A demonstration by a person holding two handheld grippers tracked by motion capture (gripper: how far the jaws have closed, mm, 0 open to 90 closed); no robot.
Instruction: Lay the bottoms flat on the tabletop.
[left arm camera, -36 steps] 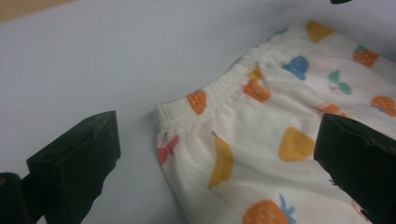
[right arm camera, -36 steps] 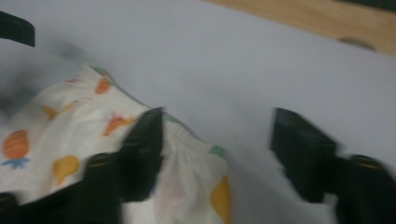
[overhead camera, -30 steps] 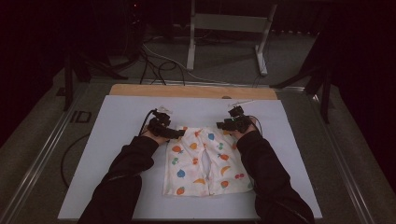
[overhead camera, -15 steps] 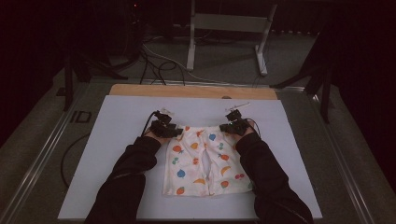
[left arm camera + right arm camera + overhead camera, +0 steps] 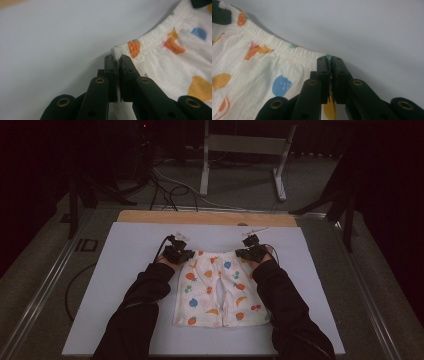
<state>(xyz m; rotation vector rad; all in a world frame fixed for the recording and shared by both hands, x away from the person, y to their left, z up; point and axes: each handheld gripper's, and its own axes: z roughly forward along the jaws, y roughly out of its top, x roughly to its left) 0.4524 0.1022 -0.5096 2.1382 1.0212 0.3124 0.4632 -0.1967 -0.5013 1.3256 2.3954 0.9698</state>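
Shorts (image 5: 217, 290): white cloth printed with orange, yellow, red, blue and green fruit. Lying flat at the middle of the white tabletop (image 5: 130, 250), elastic waistband (image 5: 155, 37) toward the far edge, leg hems close to the near edge.

Left tool (image 5: 186, 255) at the left corner of the waistband. Seen in the left gripper view as two black jaws drawn together, just closed the rest of the way, with the tip (image 5: 118, 58) pinching the very corner of the ribbed band, beside an orange fruit motif. Shut on the cloth, with hardly a gap between the pads.

Right tool (image 5: 245, 254) at the right corner of the waistband, level with the left one and well apart from it across the width of the garment. Shown in the right gripper view with jaws likewise pressed together, tip (image 5: 329, 59) nipping the edge of the band where a small green mark peeks out above the pads. Shut on the cloth too.

Both dark sleeves (image 5: 145, 305) coming in from the near edge, one along each side of the shorts.

Readable writing: the letters "ID" (image 5: 86, 245) on the grey surface just off the left edge of the tabletop. Prints on the shorts pictorial, fruit shapes. Wooden strip (image 5: 200, 217) along the far edge; beyond it, a metal stand (image 5: 245, 150) and loose cables (image 5: 165, 185) on the floor.
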